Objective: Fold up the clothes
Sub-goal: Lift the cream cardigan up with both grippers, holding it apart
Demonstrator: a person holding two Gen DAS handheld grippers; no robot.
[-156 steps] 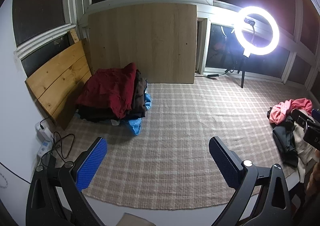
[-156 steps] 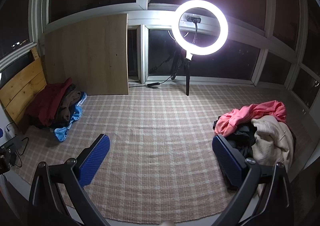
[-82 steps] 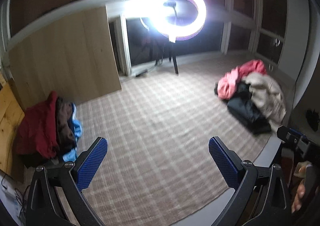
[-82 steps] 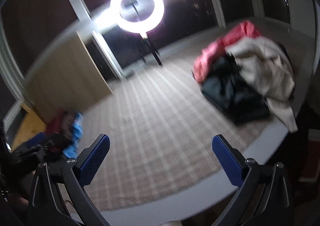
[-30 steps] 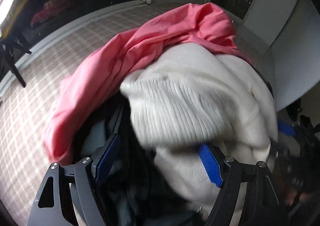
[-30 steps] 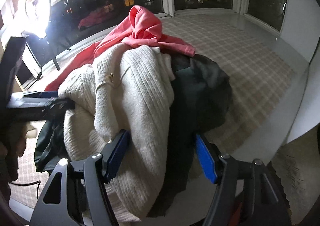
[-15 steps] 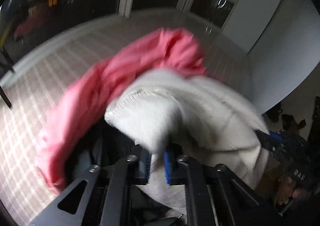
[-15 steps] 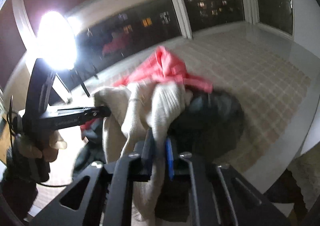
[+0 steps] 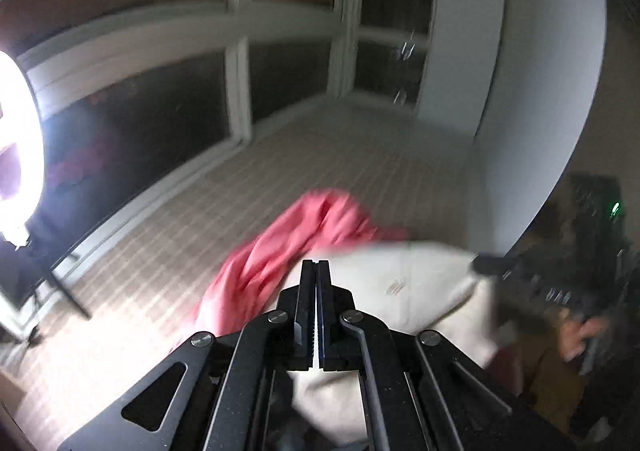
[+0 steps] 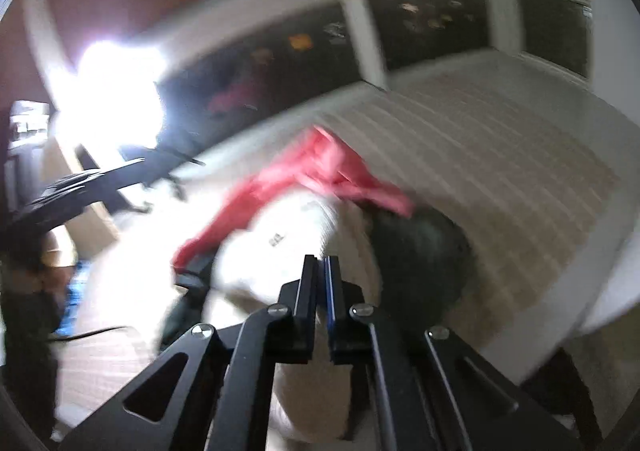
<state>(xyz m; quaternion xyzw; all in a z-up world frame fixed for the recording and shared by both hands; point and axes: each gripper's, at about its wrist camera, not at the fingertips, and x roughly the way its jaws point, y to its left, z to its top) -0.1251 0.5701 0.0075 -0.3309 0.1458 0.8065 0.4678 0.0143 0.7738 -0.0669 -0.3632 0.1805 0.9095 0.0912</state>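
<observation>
On the right edge of the rug: cream sweater (image 9: 404, 283), atop the unfolded heap, beside a pink garment (image 9: 280, 251) and over a dark garment (image 10: 420, 251).
Rug: checked rug (image 9: 320, 155), bare on the far side of the heap.
Left gripper (image 9: 316, 267): jaws together, pinching the cream knit; cloth runs under and past my fingers.
Right gripper (image 10: 320, 263): jaws nearly together, a thin fold of the same knit between the pads; they eased apart a hair just now, cloth still caught.
Handling, my judgement: soft, limp, thick ribbed knit; fairly heavy for cloth, will sag and stretch between two holds; grippy, not slippery; not fragile, though loops may snag.
Where to hold, my judgement: hem or shoulder seams, well apart, so it hangs flat; bunched mid-body pinches will not spread it.
Change from a second ago: both jaws stood wide around the sweater then; now clamped, and the sweater sits higher, peeling off the pink and dark pieces.
Sharpness: both views blurred; fine detail unreadable.
</observation>
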